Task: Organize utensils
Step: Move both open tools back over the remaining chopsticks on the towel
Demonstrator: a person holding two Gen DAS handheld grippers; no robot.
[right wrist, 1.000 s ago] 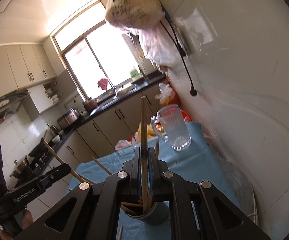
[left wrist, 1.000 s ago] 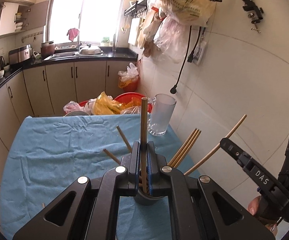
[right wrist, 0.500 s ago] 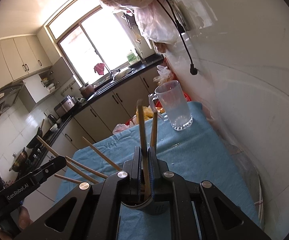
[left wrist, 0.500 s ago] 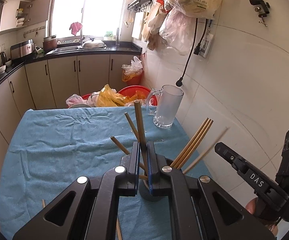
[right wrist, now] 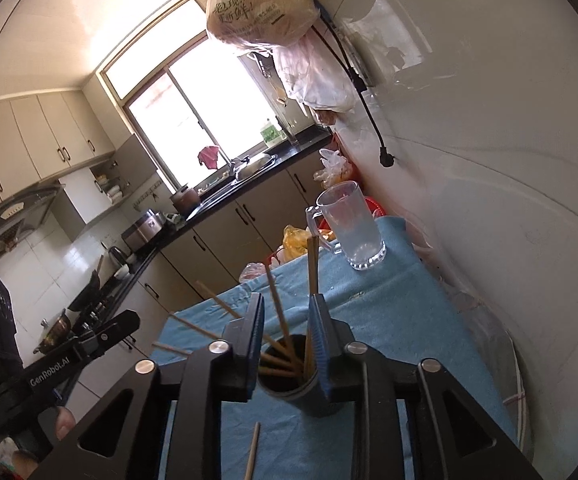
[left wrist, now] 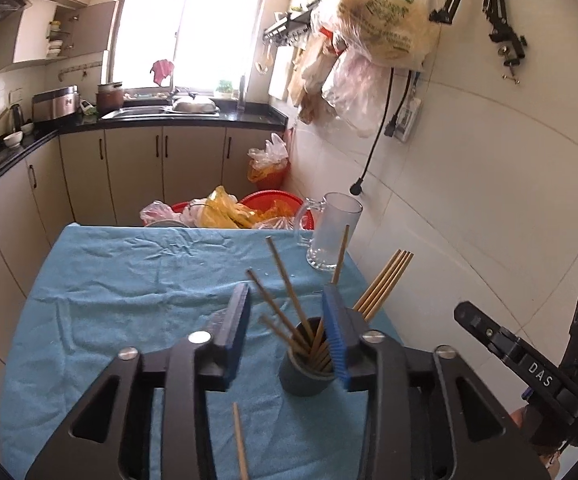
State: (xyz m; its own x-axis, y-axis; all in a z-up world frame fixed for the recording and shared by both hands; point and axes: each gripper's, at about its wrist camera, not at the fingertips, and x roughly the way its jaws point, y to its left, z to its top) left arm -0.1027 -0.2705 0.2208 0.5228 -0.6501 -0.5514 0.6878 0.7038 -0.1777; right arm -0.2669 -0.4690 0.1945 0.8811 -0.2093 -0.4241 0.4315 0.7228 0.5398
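Note:
A dark grey cup [left wrist: 304,372] stands on the blue cloth [left wrist: 129,288] with several wooden chopsticks [left wrist: 285,284] leaning in it. My left gripper [left wrist: 287,312] is open, its jaws just above and either side of the cup, holding nothing. My right gripper [right wrist: 287,312] is open too, jaws astride the same cup [right wrist: 301,390] and its chopsticks [right wrist: 312,264]. A loose chopstick [left wrist: 240,440] lies on the cloth before the cup; it also shows in the right wrist view [right wrist: 252,450]. Each gripper's body shows at the edge of the other's view.
A clear glass mug [left wrist: 335,232] stands at the cloth's far right corner by the tiled wall [left wrist: 489,200]. Red basins with plastic bags [left wrist: 233,212] sit beyond the table's far edge. Bags hang on the wall above. Kitchen cabinets and a sink lie further back.
Both grippers were shut on one chopstick each, lowered into the cup. Both have opened and let go; those chopsticks now lean in the cup.

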